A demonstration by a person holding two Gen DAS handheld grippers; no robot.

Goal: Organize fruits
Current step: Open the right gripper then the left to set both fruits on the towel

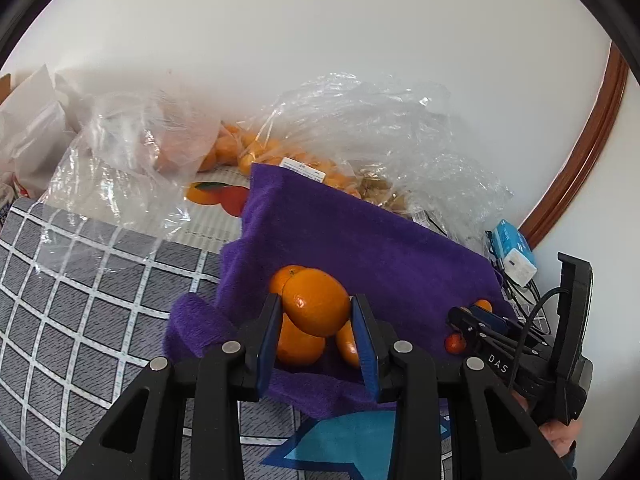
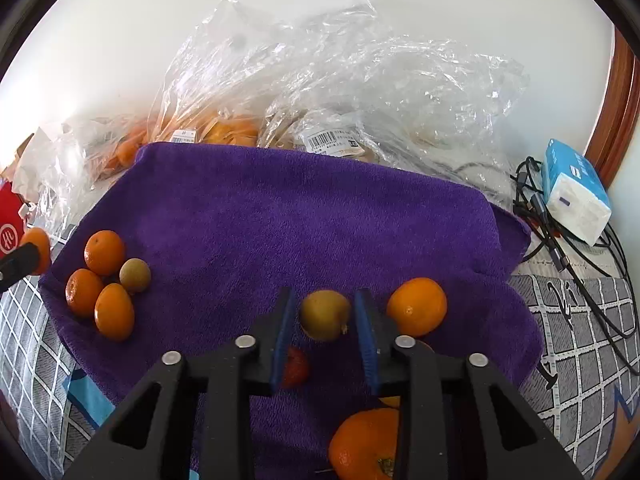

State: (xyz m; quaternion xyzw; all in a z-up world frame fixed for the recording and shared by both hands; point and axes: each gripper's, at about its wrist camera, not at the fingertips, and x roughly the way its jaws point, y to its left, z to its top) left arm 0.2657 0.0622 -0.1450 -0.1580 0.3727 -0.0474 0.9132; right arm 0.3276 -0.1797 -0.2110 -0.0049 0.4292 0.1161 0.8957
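Observation:
A purple towel (image 2: 320, 220) is spread over the table. My left gripper (image 1: 317, 300) is shut on an orange (image 1: 316, 306), held just above a few more oranges (image 1: 298, 346) on the towel's left edge. From the right wrist view that group is three oranges (image 2: 104, 254) and a greenish fruit (image 2: 135, 275). My right gripper (image 2: 324, 298) stands open around a yellow-green fruit (image 2: 325, 315) on the towel, with a small gap at each pad. An orange (image 2: 416, 306) lies just to its right, a small red fruit (image 2: 296, 366) under the left finger, and a big orange (image 2: 364, 444) near the camera.
Crumpled clear plastic bags (image 2: 340, 80) holding more oranges (image 1: 256, 150) line the wall behind the towel. A blue and white tissue pack (image 2: 576, 192) and black cables (image 2: 560, 240) lie at the right. A red box (image 2: 10, 224) sits at the left. The tablecloth (image 1: 80, 300) is grey checked.

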